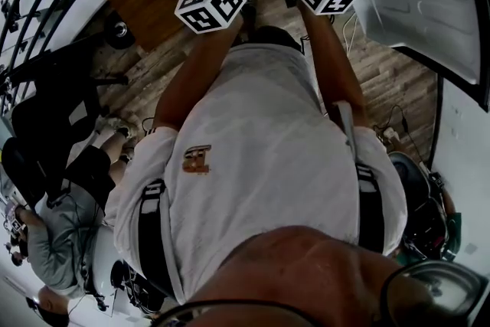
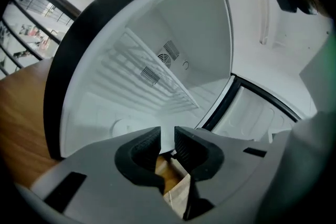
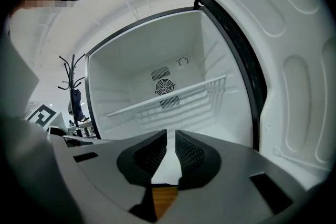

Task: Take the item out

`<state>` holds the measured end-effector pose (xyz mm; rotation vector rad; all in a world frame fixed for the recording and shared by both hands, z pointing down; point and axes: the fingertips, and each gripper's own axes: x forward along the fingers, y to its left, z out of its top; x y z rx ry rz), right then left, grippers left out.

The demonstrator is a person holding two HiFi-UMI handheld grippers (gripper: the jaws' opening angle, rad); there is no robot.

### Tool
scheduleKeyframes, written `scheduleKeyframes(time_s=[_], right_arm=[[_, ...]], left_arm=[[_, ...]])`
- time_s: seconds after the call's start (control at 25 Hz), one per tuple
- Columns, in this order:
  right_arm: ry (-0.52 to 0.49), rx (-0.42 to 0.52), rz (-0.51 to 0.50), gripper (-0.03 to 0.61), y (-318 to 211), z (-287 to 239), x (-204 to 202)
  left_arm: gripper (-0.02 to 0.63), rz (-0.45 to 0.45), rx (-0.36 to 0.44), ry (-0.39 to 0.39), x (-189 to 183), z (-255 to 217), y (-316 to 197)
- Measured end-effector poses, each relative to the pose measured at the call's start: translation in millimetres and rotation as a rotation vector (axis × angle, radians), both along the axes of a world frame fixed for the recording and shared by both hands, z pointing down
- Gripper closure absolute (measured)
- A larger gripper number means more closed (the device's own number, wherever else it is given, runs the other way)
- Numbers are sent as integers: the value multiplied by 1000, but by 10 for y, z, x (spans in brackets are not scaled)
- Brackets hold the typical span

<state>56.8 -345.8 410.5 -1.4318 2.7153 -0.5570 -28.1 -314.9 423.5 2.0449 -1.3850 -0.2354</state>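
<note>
**A:** Left gripper view: the left hand-held gripper faces the open fridge, which stands on the wooden desk. Its jaws stand a little apart, and only the white lining of the fridge shows between them.

**B:** So nothing is held. Where is the item?

**A:** I cannot find it. The wire shelf is bare, and so is what shows of the cavity around it. A tan scrap peeks out below the jaws, beside a strip of brown wood, but it is too cut off to name.

**B:** And on the right?

**A:** The right hand-held gripper is closed down to a slit with nothing in it. It is aimed into the same cavity. The door hangs open at the right.

**B:** Then I judge this to be the approach. The door is already open and nothing is picked up yet.

**A:** Agreed. The next move calls for finding the item and spreading one pair of jaws wider than it. The gripper should go in level, so that it clears the shelf and the door frame.
</note>
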Motion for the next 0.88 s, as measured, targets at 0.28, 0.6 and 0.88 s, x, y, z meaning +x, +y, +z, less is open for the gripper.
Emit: scheduleKeyframes(time_s=[0.28, 0.6, 0.88], right_arm=[[-21, -88, -25, 537, -205, 298, 41], [-96, -244, -41, 427, -370, 683, 83], [-242, -431, 4, 414, -464, 1035, 171]], left_arm=[[508, -113, -184, 222, 8, 404, -117], [471, -221, -304, 437, -34, 768, -260], [466, -265, -343, 525, -11, 939, -352]])
